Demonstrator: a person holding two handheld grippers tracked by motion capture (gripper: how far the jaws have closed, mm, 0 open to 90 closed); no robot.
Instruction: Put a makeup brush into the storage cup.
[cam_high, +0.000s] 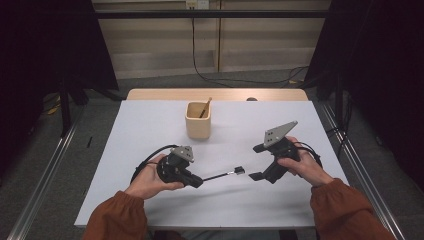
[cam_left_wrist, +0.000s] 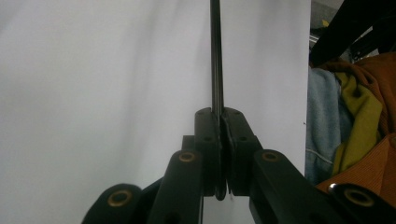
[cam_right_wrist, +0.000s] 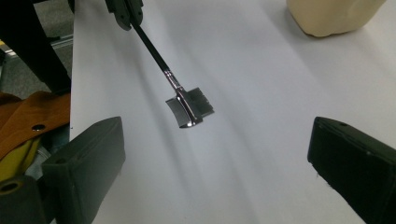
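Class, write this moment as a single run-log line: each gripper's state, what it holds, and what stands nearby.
left gripper: shut on thin black-handled comb-headed tool | right gripper: open, empty, facing tool head | beige wooden cup: upright behind

Soft even light, dark surroundings, blurred foregrounds

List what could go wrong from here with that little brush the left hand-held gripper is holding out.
1. The left hand-held gripper pinches the brush only at the handle's far end, so the long tool may pivot or slip.
2. The right hand-held gripper is wide open near the comb head; closing there could bend the teeth or knock the brush loose.
3. The wooden cup already holds a stick, which could block insertion.
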